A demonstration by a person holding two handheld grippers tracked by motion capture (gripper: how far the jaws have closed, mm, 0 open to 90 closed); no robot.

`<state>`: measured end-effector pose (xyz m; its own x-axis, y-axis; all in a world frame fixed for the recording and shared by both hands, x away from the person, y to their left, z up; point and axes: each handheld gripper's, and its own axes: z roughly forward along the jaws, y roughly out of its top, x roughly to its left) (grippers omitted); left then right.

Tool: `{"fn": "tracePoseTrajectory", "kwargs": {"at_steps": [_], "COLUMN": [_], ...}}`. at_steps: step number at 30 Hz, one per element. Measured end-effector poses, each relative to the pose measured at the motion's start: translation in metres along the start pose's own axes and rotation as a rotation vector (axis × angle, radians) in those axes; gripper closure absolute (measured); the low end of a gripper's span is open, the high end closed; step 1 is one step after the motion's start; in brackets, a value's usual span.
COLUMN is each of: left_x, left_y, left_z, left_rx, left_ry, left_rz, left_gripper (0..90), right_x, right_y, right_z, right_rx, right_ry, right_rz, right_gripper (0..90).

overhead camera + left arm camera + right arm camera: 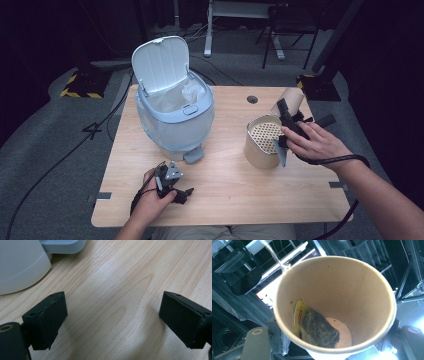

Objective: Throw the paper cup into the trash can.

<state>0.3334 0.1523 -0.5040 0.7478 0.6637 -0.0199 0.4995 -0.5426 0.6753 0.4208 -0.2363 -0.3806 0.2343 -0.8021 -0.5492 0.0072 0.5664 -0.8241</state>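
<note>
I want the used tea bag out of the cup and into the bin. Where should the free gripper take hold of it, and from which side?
Probably the yellow tag and the tea bag corner beside it, coming straight in through the open mouth of the cup. The bag slumps against the wall at the bottom; the tag lies higher up the wall, nearest the rim.

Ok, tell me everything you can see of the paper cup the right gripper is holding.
The paper cup is plain tan paper with a rolled rim, held tilted by the right gripper above the perforated strainer container at the table's right. Inside, a wet, dark tea bag with a yellow tag clings to the lower wall near the pale bottom. Small dark specks dot the inner wall. No liquid shows.
</note>
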Motion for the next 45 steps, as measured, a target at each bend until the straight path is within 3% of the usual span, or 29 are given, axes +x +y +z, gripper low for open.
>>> {"fn": "tracePoseTrajectory", "kwargs": {"at_steps": [6,8,10,12,16,21,23,26,27,36,39,41,44,45], "left_x": [0.0,0.0,0.0,0.0,0.0,0.0,0.0,0.0,0.0,0.0,0.0,0.0,0.0,0.0], "left_y": [0.0,0.0,0.0,0.0,0.0,0.0,0.0,0.0,0.0,0.0,0.0,0.0,0.0,0.0], "left_z": [0.0,0.0,0.0,0.0,0.0,0.0,0.0,0.0,0.0,0.0,0.0,0.0,0.0,0.0], "left_rx": [0.001,0.0,0.0,0.0,0.0,0.001,0.001,0.001,0.001,0.001,0.001,0.001,0.001,0.002], "left_ry": [0.0,0.0,0.0,-0.001,0.0,-0.001,-0.001,-0.001,-0.001,-0.001,-0.001,-0.001,-0.001,-0.001], "left_rz": [0.001,0.0,0.0,0.0,0.0,-0.001,-0.001,0.0,0.0,0.0,0.0,-0.001,0.0,0.0], "left_gripper": [8.6,8.6,8.6,8.6,8.6,8.6,8.6,8.6,8.6,8.5,8.6,8.5,8.5,8.5], "right_x": [-0.004,-0.003,-0.006,-0.008,-0.011,-0.016,-0.012,-0.014,-0.013,-0.011,-0.014,-0.017,-0.018,-0.019], "right_y": [-0.01,-0.007,-0.011,-0.011,-0.01,-0.019,-0.013,-0.021,-0.022,-0.026,-0.031,-0.036,-0.042,-0.044], "right_z": [0.002,0.0,0.001,0.0,0.002,0.004,0.002,0.003,0.003,0.002,0.002,0.002,0.004,0.005], "right_rx": [0.053,0.022,0.063,0.066,0.073,0.132,0.091,0.123,0.124,0.094,0.078,0.07,0.041,0.02], "right_ry": [-0.006,-0.023,-0.032,-0.05,-0.052,-0.051,-0.059,-0.046,-0.041,-0.024,-0.007,0.023,0.062,0.086], "right_rz": [0.033,-0.032,-0.045,-0.094,-0.128,-0.083,-0.139,-0.075,-0.074,0.017,0.1,0.184,0.272,0.329], "right_gripper": [30.9,31.0,31.0,31.1,31.1,31.1,31.1,31.1,31.0,30.3,29.7,29.5,29.1,29.0]}}
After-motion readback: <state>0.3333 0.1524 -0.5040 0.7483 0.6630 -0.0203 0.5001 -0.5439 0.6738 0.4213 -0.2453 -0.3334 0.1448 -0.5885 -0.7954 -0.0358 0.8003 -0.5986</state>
